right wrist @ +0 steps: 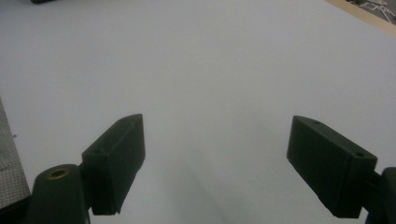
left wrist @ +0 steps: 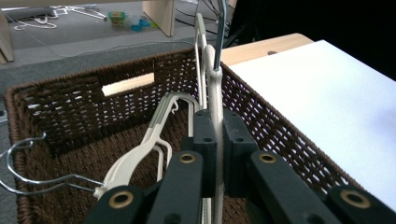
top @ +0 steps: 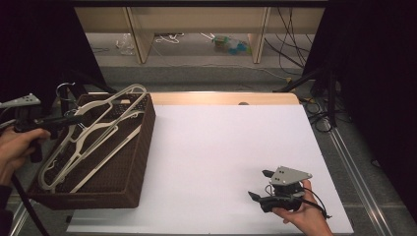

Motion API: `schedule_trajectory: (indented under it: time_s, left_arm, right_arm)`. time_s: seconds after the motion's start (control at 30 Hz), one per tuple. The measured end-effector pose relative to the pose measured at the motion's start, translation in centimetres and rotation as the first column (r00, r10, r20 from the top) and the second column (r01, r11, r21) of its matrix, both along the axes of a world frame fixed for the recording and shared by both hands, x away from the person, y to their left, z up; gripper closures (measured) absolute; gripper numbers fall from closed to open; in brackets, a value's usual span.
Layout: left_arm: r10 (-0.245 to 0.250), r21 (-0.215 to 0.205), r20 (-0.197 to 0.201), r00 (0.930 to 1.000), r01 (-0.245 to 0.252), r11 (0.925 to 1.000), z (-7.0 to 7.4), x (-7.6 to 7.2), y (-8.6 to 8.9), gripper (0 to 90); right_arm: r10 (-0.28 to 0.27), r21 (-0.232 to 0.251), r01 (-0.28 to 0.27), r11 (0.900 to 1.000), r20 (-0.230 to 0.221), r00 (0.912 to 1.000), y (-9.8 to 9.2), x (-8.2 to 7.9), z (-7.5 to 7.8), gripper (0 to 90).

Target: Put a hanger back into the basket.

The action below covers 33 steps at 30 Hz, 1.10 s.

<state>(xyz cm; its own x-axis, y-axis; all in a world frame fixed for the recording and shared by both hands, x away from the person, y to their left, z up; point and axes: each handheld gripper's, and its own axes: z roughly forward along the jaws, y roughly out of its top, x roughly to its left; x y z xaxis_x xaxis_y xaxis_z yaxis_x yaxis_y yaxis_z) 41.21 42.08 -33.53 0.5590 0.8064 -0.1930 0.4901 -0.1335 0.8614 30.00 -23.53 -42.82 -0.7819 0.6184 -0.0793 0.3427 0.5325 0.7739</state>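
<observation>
**Mia:** What did the left gripper (top: 74, 118) hold?

**Ben:** It was squeezed tight on a cream hanger (left wrist: 215, 100). In the left gripper view, the two black jaws pinched the thin neck of the hanger just under its silver wire hook (left wrist: 219, 28).

**Mia:** What did the hanger look like?

**Ben:** It was pale, smooth and skinny, with curved arms and a bar across the bottom. From above, it (top: 93, 130) lay over the brown woven basket (top: 125, 189) on the left side of the table (top: 221, 162).

**Mia:** Which way did it point?

**Ben:** Its long side ran from the near left to the far right. It leaned on the basket's far rim, and its far end stuck up past it.

**Mia:** Was it alone?

**Ben:** No. More pale hangers lay in the basket, and one (left wrist: 135, 161) had a wire hook at the near left.

**Mia:** And the right gripper (top: 259, 186)?

**Ben:** Its jaws were wide apart with nothing between them. It rested on the white table, near and to the right, well apart from the basket.
</observation>
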Motion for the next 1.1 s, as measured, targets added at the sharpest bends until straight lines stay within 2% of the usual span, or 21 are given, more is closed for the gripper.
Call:
schedule_trajectory:
  time_s: [0.17,0.33,0.47,0.6,0.73,0.8,0.87,0.9,0.97,1.03,1.07,1.1]
  left_arm:
    - [-0.04,-0.004,-0.013,0.9991,0.04,0.9992,-0.8,-0.3,0.3,85.9]
    - [-0.043,-0.024,-0.034,0.9985,0.042,0.9988,-2.0,-0.3,0.6,85.8]
    - [-0.042,0.009,-0.073,0.9964,0.043,0.999,-3.0,0.1,0.7,85.8]
    - [-0.047,0.017,-0.103,0.9936,0.049,0.9986,-3.9,0.4,0.1,85.7]
    - [-0.007,0.031,-0.137,0.9906,0.011,0.9995,-4.7,0.9,-0.3,85.7]
    - [0.019,0.063,-0.151,0.9884,-0.01,0.998,-5.0,1.1,-0.3,85.5]
    - [0.053,0.058,-0.15,0.9873,-0.045,0.9973,-5.0,1.1,-0.1,84.7]
    - [0.07,0.075,-0.152,0.9859,-0.059,0.9954,-5.0,1.1,0.0,83.9]
    - [0.114,0.159,-0.138,0.9839,-0.092,0.983,-5.1,1.2,0.0,81.6]
    - [0.109,0.173,-0.124,0.9864,-0.086,0.9811,-5.1,1.2,-0.1,79.1]
    - [0.125,0.2,-0.124,0.9843,-0.099,0.9748,-5.0,1.1,-0.2,77.6]
    - [0.15,0.242,-0.12,0.9813,-0.118,0.963,-4.9,1.2,-0.3,74.5]
  right_arm:
    - [0.011,-0.003,-0.011,1.0,0.003,0.9999,0.0,0.1,-0.1,20.2]
    - [0.011,-0.005,-0.011,1.0,0.0,0.9999,0.1,0.1,-0.1,20.1]
    - [0.01,-0.009,-0.01,1.0,-0.003,0.9999,0.1,0.1,-0.1,20.1]
    - [0.013,-0.008,-0.013,1.0,-0.002,0.9999,0.2,0.1,-0.1,20.1]
    - [0.014,-0.009,-0.014,1.0,-0.002,0.9999,0.1,0.0,-0.1,20.0]
    - [0.012,-0.007,-0.012,1.0,-0.001,0.9999,0.1,0.0,-0.1,20.0]
    - [0.016,-0.008,-0.016,1.0,0.004,0.9999,0.0,0.1,-0.1,20.0]
    - [0.012,-0.006,-0.012,1.0,-0.006,0.9999,0.1,0.1,-0.1,20.0]
    - [0.011,-0.009,-0.012,1.0,-0.007,0.9999,0.1,0.1,-0.2,19.9]
    - [0.01,-0.01,-0.01,1.0,-0.003,0.9999,0.1,0.0,-0.2,19.9]
    - [0.009,-0.009,-0.009,1.0,-0.003,1.0,0.1,0.0,-0.1,19.9]
    - [0.009,-0.009,-0.009,1.0,-0.006,0.9999,0.1,0.0,-0.1,19.9]
